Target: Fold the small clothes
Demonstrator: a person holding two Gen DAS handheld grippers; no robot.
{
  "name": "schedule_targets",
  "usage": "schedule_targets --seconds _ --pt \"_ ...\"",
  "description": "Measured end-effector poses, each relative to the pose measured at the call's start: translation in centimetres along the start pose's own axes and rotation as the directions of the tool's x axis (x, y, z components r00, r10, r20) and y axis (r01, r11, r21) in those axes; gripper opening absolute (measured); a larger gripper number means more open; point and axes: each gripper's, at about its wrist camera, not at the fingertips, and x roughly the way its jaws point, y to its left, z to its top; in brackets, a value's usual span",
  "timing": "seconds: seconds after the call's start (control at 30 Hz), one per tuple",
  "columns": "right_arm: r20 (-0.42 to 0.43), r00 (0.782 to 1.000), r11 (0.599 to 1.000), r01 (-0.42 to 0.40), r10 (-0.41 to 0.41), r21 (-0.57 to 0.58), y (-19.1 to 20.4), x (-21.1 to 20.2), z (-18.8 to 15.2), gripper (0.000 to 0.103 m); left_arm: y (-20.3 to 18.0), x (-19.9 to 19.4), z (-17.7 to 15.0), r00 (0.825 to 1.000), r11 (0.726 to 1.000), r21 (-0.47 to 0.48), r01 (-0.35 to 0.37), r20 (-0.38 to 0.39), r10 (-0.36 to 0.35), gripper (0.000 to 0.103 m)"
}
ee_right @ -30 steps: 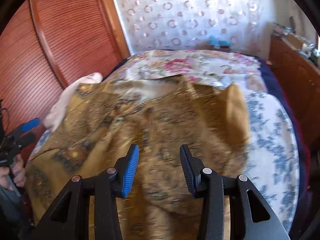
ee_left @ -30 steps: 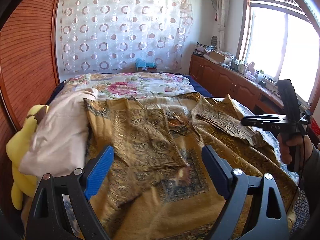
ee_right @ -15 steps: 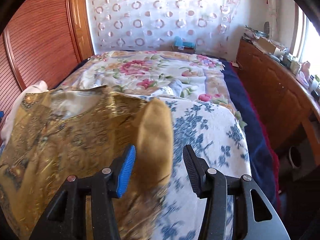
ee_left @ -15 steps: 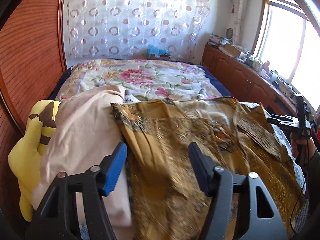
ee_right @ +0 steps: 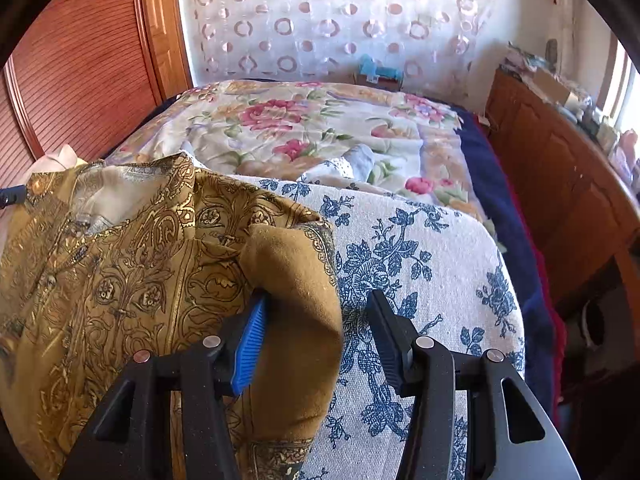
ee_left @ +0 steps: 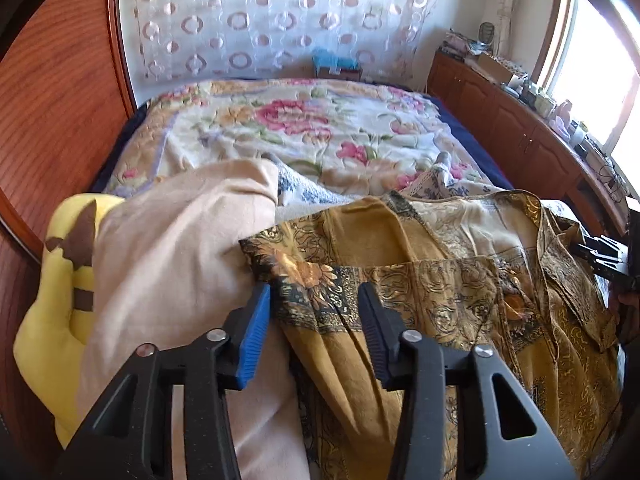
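Both grippers slid outward; gold shirt point(ee_left: 432, 300) (hem cut off).

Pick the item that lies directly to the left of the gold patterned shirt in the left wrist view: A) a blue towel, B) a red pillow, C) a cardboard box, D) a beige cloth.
D: the beige cloth lies against the left edge of the gold patterned shirt, with a yellow plush toy beyond it.
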Motion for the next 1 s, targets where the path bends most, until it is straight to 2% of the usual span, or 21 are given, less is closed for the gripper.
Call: schedule_targets --seconds 0.2,0.33,0.4,0.5,0.63,0.7,0.83,1.0 --pt "0.000 1.000 1.000 -0.005 0.005 0.001 -0.3 0.2 -0.2 0.055 -0.3 1.4 0.4 0.999 0.999 0.025 -0.038 -0.035 0.039 0.045" --pt "-0.002 1.000 1.000 -0.001 0.001 0.004 -0.4 0.4 -0.2 0.057 -0.4 1.9 0.5 0.998 0.999 0.036 -0.033 -0.045 0.035 0.043" --pt "-0.002 1.000 1.000 0.001 -0.001 0.003 -0.4 0.4 -0.2 0.058 -0.4 1.7 0.6 0.999 0.999 0.041 -0.034 -0.036 0.035 0.016" --pt "-0.002 1.000 1.000 0.007 -0.007 0.001 -0.3 0.5 -0.1 0.059 -0.2 0.7 1.0 1.000 0.999 0.039 -0.028 0.004 0.027 0.007" --pt "-0.002 1.000 1.000 0.009 -0.009 -0.001 -0.3 0.5 -0.1 0.060 0.0 -2.8 2.2 0.992 0.998 0.043 -0.049 0.120 0.043 0.006" --pt "-0.002 1.000 1.000 0.009 -0.009 -0.001 -0.3 0.5 -0.1 0.060 0.3 -4.3 2.9 0.987 0.998 0.037 -0.056 0.153 0.050 0.006" --pt "-0.001 1.000 1.000 0.009 -0.009 -0.002 -0.4 0.5 -0.1 0.060 0.5 -5.3 3.4 0.984 0.996 0.057 -0.070 0.165 0.059 0.006" --pt "-0.002 1.000 1.000 0.000 0.000 0.001 -0.5 0.6 0.0 0.060 0.2 -5.9 3.0 0.982 0.998 0.054 -0.041 0.188 0.030 0.006"
